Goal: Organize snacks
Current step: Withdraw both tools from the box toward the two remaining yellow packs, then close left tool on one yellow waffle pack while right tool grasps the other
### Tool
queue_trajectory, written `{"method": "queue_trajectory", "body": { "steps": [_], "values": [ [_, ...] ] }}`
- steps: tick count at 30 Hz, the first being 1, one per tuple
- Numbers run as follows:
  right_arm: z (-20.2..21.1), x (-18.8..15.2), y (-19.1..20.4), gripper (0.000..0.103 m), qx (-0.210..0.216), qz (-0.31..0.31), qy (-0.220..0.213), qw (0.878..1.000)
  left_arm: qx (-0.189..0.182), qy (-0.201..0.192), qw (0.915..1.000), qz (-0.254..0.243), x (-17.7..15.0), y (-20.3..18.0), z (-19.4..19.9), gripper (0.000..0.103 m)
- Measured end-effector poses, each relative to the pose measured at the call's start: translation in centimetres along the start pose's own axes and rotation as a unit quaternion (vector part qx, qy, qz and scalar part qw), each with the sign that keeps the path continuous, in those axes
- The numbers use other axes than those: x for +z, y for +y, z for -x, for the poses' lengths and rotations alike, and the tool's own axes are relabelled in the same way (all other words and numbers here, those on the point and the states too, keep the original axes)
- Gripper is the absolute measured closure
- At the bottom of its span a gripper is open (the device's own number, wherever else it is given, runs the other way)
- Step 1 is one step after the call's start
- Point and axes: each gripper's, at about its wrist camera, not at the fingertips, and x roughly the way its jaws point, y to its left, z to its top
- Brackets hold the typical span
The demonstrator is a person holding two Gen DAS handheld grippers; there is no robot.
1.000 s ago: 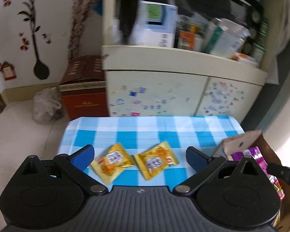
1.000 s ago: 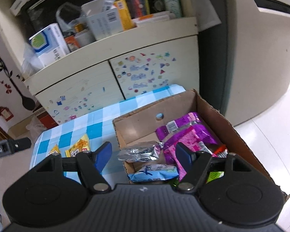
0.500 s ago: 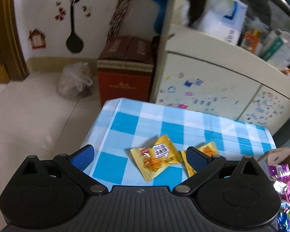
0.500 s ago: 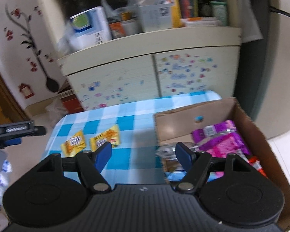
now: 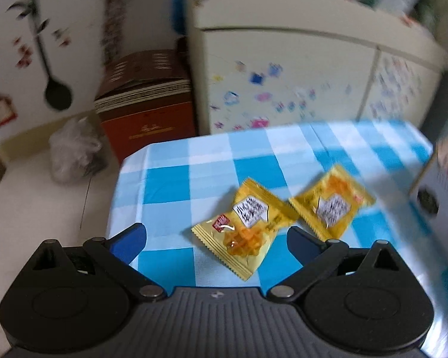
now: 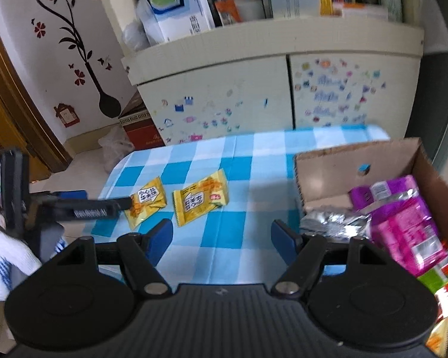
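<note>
below, a small table draped in a blue-and-white checked cloth [image 6: 242,161], smooth and slightly creased at the edges, carried two flat yellow snack packets of glossy film with serrated end seals. left packet [image 5: 245,229], roughly square, lay tilted with a white printed label and a clear window showing orange pieces; it sat between and just ahead of the left gripper [image 5: 216,237], whose blue-padded jaws stood wide apart and released, touching nothing. right packet [image 5: 333,205], same make, lay just beside the first, apart from it or barely meeting at a corner; which could not be told. right gripper [image 6: 221,240], black ribbed plastic with blue pads, hovered over bare cloth with its jaws likewise spread and empty. cardboard box [image 6: 319,173], brown corrugated, open-topped with a round finger hole in its wall, stood at the table's right end and held a crinkled silver foil pouch [image 6: 334,223], purple and pink film bags [image 6: 403,214] and red-green wrappers. behind stood a cream cabinet [image 6: 224,95] with small coloured stickers on its doors. a white knit-gloved hand [image 6: 3,262] showed at the right wrist view's left edge.
</note>
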Motion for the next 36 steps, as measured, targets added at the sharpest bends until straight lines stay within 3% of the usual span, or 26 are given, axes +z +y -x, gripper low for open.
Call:
{"method": "queue_trajectory", "body": {
  "steps": [5,11,25,36],
  "values": [
    [-1.7,0.1,0.6,0.03,-0.002,0.007,0.008,1.0,-0.028,-0.01,0.9988,-0.04,-0.4,-1.1,-1.1,0.001],
    [-3.7,0.3,1.1,0.03,0.004,0.009,0.012,1.0,-0.031,-0.012,0.9973,-0.065,-0.4,-1.7,-2.8,0.001],
    [-9.3,1.4,1.3,0.03,0.011,-0.01,0.022,1.0,-0.04,-0.015,0.9971,-0.063,-0.4,-1.9,-5.0,0.001],
    [-13.7,1.7,0.5,0.03,0.004,-0.027,0.033,0.999,-0.089,-0.011,0.9955,-0.033,-0.1,-1.5,-5.2,0.029]
  ]
}}
